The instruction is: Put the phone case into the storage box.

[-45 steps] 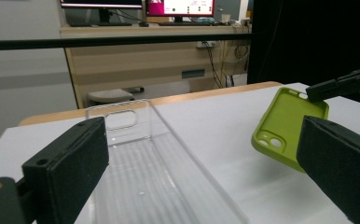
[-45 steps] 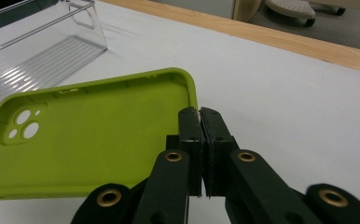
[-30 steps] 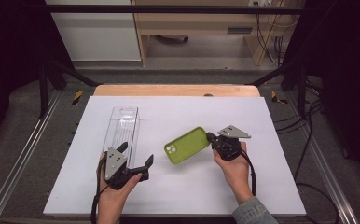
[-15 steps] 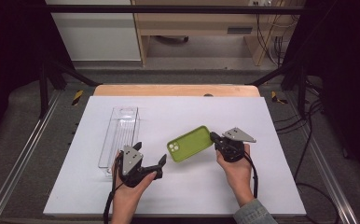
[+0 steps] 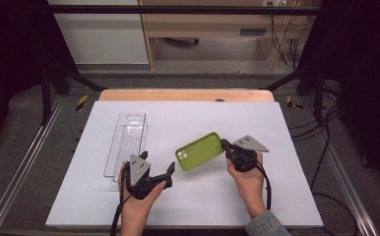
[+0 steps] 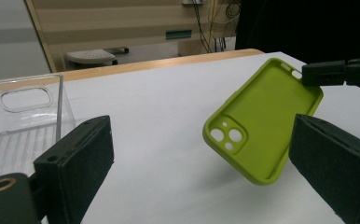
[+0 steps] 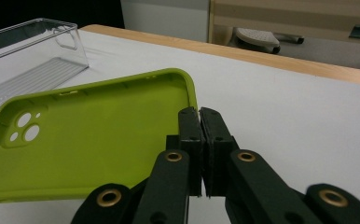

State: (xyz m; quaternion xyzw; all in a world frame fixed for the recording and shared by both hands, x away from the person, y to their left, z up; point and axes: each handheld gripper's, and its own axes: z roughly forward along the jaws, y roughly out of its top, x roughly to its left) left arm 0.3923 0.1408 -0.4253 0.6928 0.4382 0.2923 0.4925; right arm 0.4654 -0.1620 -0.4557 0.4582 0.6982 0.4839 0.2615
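- We hold the right gripper [image 5: 226, 145] with its jaws pressed together on the rim of a lime-green phone case [image 5: 200, 151]; in the right gripper view the two black jaws meet on the case's thin edge [image 7: 94, 149] at one corner.
- The phone case sits near the middle of the white table [image 5: 276, 196], tilted, with its open inside facing up and its camera cut-out at the end away from the right gripper. A shadow under it in the left gripper view [image 6: 262, 126] suggests it is lifted at least partly off the surface; we cannot tell whether its far end touches.
- The left gripper [image 5: 159, 167] is in our left hand [image 5: 136, 206] near the front edge of the table, its jaws spread wide with nothing between them, pointing toward the case.
- A clear plastic bin [image 5: 126, 142] lies on the table just beside the left gripper, on its far left side, apart from the case.
- A wooden edge [image 5: 183, 95] runs along the table's far side.
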